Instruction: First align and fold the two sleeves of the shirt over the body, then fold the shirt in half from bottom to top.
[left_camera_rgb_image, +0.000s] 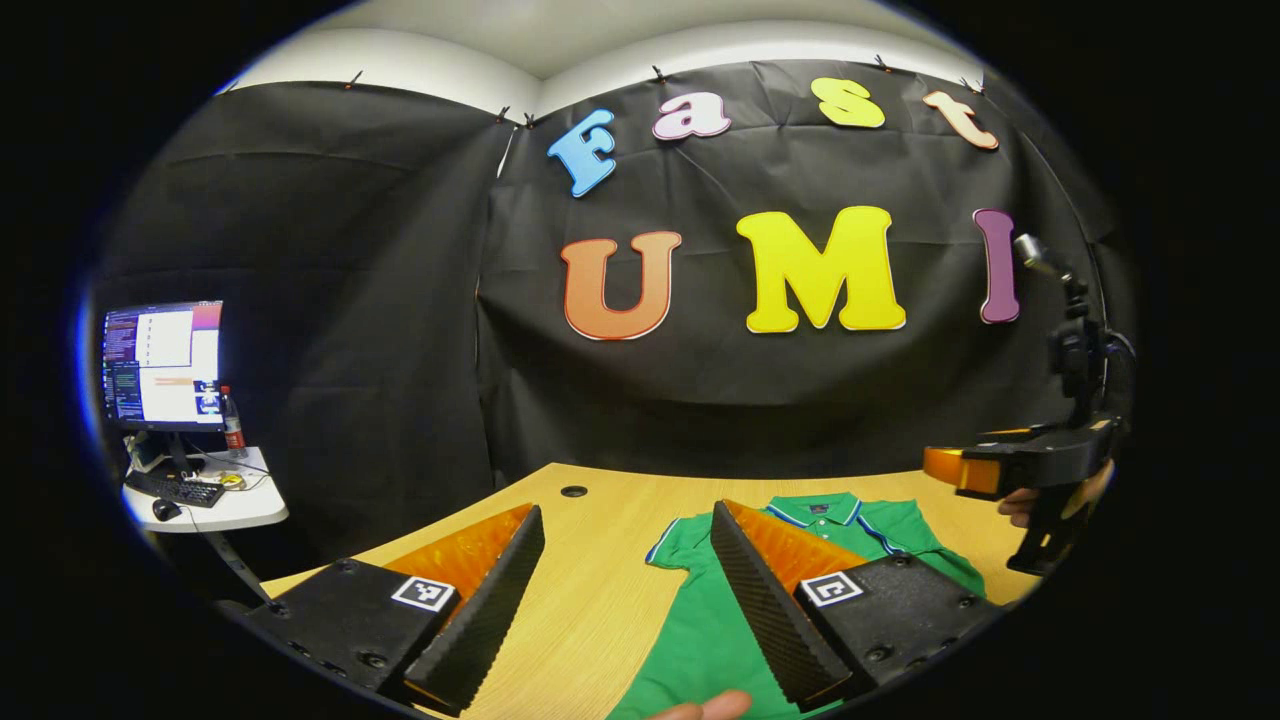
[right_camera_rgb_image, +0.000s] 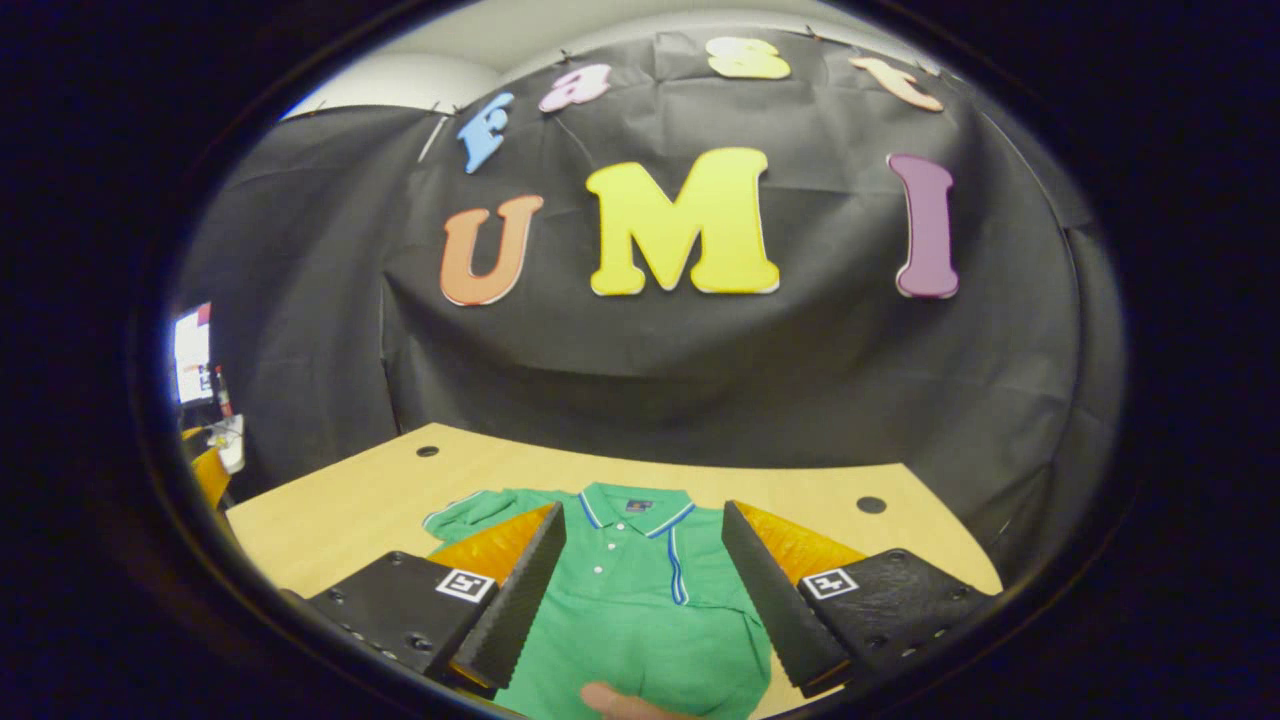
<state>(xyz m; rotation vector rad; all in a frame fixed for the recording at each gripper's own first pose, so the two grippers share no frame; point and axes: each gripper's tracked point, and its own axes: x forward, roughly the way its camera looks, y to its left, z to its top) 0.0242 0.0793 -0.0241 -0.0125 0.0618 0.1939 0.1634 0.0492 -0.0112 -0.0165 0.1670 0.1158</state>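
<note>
Wooden worktop (right_camera_rgb_image: 380, 500) carries one green shirt (right_camera_rgb_image: 640, 600), laid flat; my left gripper (left_camera_rgb_image: 628, 590) and right gripper (right_camera_rgb_image: 640, 590) both gape, holding nothing.

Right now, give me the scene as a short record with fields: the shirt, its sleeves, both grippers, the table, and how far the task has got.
shirt: green polo shirt, lying flat, collar toward the booth wall
sleeves: left sleeve spread out to the side, not folded; the other is hidden behind a finger
left gripper: open, above the table and the shirt's edge, holding nothing
right gripper: open, over the shirt's chest, holding nothing
table: wooden table, with round holes
side desk: monitor, keyboard and bottle
task stage: no fold visible yet
</note>
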